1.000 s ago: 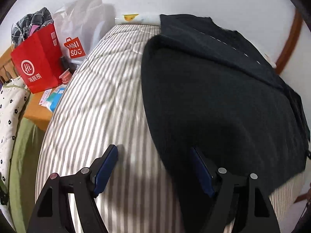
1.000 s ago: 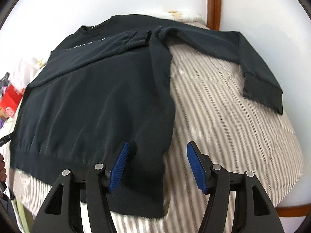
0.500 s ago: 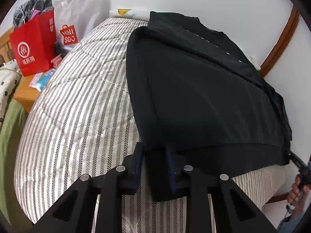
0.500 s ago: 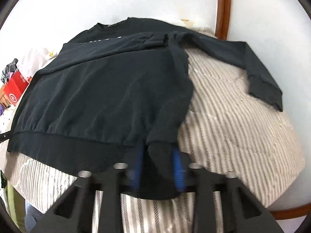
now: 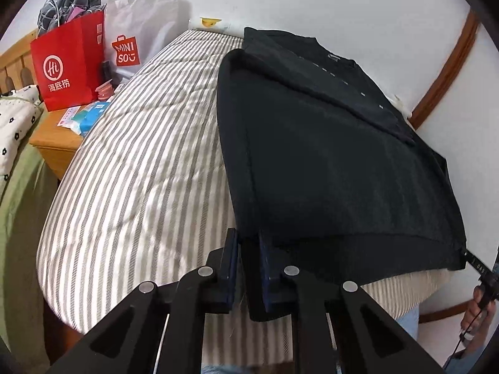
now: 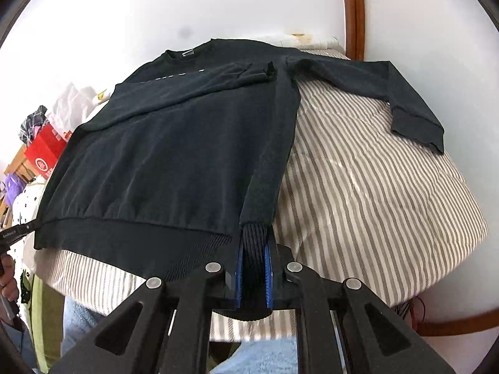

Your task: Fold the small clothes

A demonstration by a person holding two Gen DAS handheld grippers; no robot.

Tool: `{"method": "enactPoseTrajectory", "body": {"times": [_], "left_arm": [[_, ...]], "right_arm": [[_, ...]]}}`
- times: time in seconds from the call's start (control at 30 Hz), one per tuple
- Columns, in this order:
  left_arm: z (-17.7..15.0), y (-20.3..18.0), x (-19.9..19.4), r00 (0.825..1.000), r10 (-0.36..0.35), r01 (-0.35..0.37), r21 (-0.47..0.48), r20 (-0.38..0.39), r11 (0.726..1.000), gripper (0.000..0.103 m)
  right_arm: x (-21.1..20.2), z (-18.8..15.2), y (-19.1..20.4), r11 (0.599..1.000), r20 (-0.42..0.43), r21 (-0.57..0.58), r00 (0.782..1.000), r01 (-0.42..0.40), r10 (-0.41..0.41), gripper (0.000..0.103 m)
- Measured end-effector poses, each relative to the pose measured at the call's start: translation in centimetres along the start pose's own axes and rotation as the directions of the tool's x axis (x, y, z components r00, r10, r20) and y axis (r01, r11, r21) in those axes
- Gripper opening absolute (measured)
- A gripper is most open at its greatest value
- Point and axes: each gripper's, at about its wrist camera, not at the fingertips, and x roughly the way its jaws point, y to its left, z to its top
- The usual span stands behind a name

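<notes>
Left wrist view: your left tongs are clamped on the near-left hem corner of the black sweatshirt. Dark fabric is pinched between the blue pads. The sweatshirt lies spread on the striped bed, over its right half, collar toward the wall. One sleeve is folded across the chest. The ribbed hem runs along the near edge of the bed. Your other hand shows at the far right edge with part of a tool. Left of the bed stands a wooden nightstand carrying a red paper bag and a white Miniso bag; small packets lie in front of them.

Right wrist view: your right tongs are closed on the near-right hem corner of the sweatshirt. Ribbed fabric is bunched between the blue pads. The right side seam rises straight from the grip toward the armpit. The right sleeve stretches out flat over the striped bed, cuff toward the right edge. The folded sleeve's cuff rests mid-chest. The tip of the left tool touches the hem's far-left corner at the frame edge. The red bag is visible far left.
</notes>
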Motion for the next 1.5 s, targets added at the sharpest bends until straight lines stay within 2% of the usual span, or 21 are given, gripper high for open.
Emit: {"method": "enactPoseTrajectory", "body": {"times": [0.1, 0.27, 0.33, 0.4, 0.47, 0.6, 0.7, 0.83, 0.93, 0.97, 1.17, 1.27, 1.33, 1.37, 1.4, 1.43, 1.47, 1.5], "left_arm": [[-1.0, 0.5, -0.2, 1.000, -0.007, 0.007, -0.005, -0.016, 1.000, 0.013], [-0.5, 0.7, 0.1, 1.000, -0.012, 0.012, -0.003, -0.016, 1.000, 0.017], [0.0, 0.5, 0.0, 1.000, -0.004, 0.005, 0.004, -0.008, 1.000, 0.017], [0.5, 0.4, 0.0, 1.000, 0.027, -0.027, 0.000, 0.005, 1.000, 0.019], [1.2, 0.1, 0.1, 1.000, 0.021, -0.021, -0.001, 0.011, 1.000, 0.019], [3.1, -0.7, 1.0, 0.999, 0.035, -0.035, 0.006, 0.009, 0.999, 0.024], [4.9, -1.7, 2.0, 0.999, 0.050, -0.050, 0.018, 0.015, 0.999, 0.029], [7.0, -3.1, 3.3, 0.999, 0.051, -0.052, 0.027, 0.018, 0.998, 0.033], [8.5, -3.8, 4.3, 0.998, 0.058, -0.059, 0.024, 0.020, 0.998, 0.052], [8.9, -4.0, 4.5, 0.998, 0.063, -0.064, 0.024, 0.026, 0.998, 0.063], [10.9, -5.6, 6.3, 0.995, 0.093, -0.094, 0.049, 0.029, 0.994, 0.064], [11.6, -5.6, 7.3, 0.996, 0.093, -0.093, 0.052, 0.010, 0.994, 0.064], [11.9, -5.6, 7.8, 0.996, 0.092, -0.092, 0.052, 0.005, 0.994, 0.064], [12.0, -5.5, 7.9, 0.996, 0.087, -0.087, 0.053, 0.004, 0.995, 0.064], [12.2, -5.4, 8.1, 0.997, 0.083, -0.083, 0.054, 0.003, 0.995, 0.064], [12.3, -5.2, 8.2, 0.997, 0.082, -0.082, 0.054, 0.001, 0.995, 0.064], [12.3, -5.0, 8.3, 0.997, 0.079, -0.079, 0.056, 0.000, 0.995, 0.064], [12.4, -4.7, 8.5, 0.997, 0.079, -0.079, 0.059, 0.000, 0.995, 0.064]], "right_arm": [[0.0, -0.5, 0.2, 1.000, -0.021, -0.012, 1.000, 0.011, -0.012, 0.011], [1.0, -0.3, 0.9, 0.998, -0.050, -0.045, 0.998, 0.043, -0.045, 0.012], [1.3, 0.0, 0.9, 0.998, -0.074, -0.039, 0.996, 0.046, -0.048, 0.019], [1.3, 0.6, 0.1, 1.000, -0.085, -0.010, 0.996, 0.011, -0.012, 0.044], [0.5, 1.2, -0.7, 1.000, -0.022, 0.005, 1.000, 0.006, -0.006, 0.050], [0.2, 3.6, -2.9, 0.997, 0.058, 0.040, 0.996, 0.069, -0.072, 0.055], [1.3, 5.7, -5.2, 0.985, 0.077, 0.066, 0.983, 0.160, -0.165, 0.055], [3.4, 8.2, -8.9, 0.954, 0.073, 0.098, 0.954, 0.283, -0.291, 0.055], [5.4, 10.1, -11.9, 0.931, 0.056, 0.119, 0.934, 0.346, -0.354, 0.055], [6.3, 10.7, -12.9, 0.924, 0.047, 0.128, 0.929, 0.359, -0.367, 0.055], [10.3, 13.0, -16.6, 0.911, 0.002, 0.169, 0.924, 0.377, -0.383, 0.055], [11.5, 13.8, -17.1, 0.890, 0.004, 0.178, 0.904, 0.420, -0.427, 0.055], [11.7, 14.2, -17.4, 0.883, -0.001, 0.190, 0.899, 0.429, -0.437, 0.055], [11.9, 14.4, -17.6, 0.878, -0.003, 0.193, 0.895, 0.438, -0.446, 0.053], [12.1, 14.7, -17.8, 0.872, -0.003, 0.192, 0.889, 0.450, -0.458, 0.042], [12.2, 14.9, -17.8, 0.859, -0.005, 0.183, 0.874, 0.479, -0.486, 0.033], [12.5, 15.1, -17.9, 0.844, -0.013, 0.163, 0.857, 0.511, -0.516, 0.017], [12.6, 15.5, -17.9, 0.840, -0.020, 0.143, 0.850, 0.523, -0.526, 0.012]]}}
